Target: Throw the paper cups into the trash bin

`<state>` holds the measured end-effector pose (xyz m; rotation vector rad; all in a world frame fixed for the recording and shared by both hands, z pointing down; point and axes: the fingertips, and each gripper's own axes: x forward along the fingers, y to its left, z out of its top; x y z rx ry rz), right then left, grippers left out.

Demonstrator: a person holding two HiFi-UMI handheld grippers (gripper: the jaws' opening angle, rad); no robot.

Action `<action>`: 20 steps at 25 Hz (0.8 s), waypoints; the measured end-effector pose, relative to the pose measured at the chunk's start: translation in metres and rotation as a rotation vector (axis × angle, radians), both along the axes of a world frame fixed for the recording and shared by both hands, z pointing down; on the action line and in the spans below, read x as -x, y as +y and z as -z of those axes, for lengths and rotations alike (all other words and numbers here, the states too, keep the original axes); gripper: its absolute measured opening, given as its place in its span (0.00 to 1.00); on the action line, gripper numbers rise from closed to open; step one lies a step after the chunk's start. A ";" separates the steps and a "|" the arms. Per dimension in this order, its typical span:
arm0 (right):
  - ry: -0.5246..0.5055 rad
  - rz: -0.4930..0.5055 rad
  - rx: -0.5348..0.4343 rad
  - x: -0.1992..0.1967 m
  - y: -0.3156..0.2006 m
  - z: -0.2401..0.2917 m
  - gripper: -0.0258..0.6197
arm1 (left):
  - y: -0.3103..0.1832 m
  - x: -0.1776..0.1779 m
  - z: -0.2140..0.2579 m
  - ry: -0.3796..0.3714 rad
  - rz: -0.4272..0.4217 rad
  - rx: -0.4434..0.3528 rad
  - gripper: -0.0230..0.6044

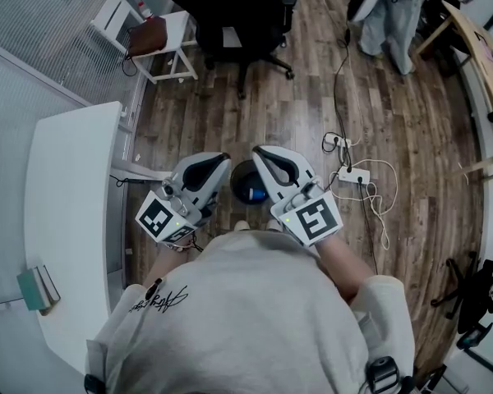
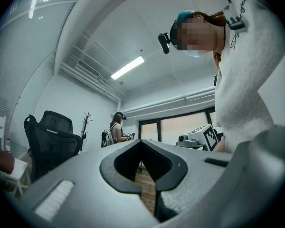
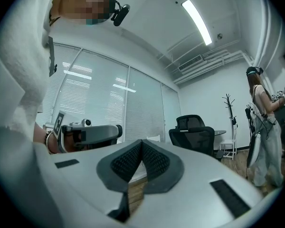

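Note:
In the head view a dark round trash bin stands on the wooden floor right in front of me, with something blue inside it. No paper cup shows in any view. My left gripper hangs over the bin's left rim and my right gripper over its right rim. In the left gripper view the left gripper has its jaw tips together with nothing between them. The right gripper is likewise shut and empty in its own view. Each gripper sees the other beside it.
A white desk runs along my left with a teal book on it. A black office chair and a white side table stand beyond the bin. A power strip with cables lies to the right. Another person stands far right.

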<state>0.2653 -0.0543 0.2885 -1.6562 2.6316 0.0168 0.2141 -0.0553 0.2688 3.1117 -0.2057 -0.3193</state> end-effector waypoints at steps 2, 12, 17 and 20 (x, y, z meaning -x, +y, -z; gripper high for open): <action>-0.002 -0.001 -0.001 -0.003 0.001 0.000 0.05 | 0.001 -0.003 0.000 0.001 0.001 -0.002 0.04; -0.011 0.018 -0.008 -0.007 0.008 0.000 0.05 | 0.010 -0.007 0.004 0.014 0.014 0.003 0.04; -0.013 0.030 -0.004 -0.006 0.009 0.000 0.05 | 0.012 -0.007 0.001 0.000 0.031 -0.010 0.04; -0.012 0.036 -0.006 -0.005 0.010 0.000 0.05 | 0.013 -0.006 0.001 0.004 0.037 -0.009 0.04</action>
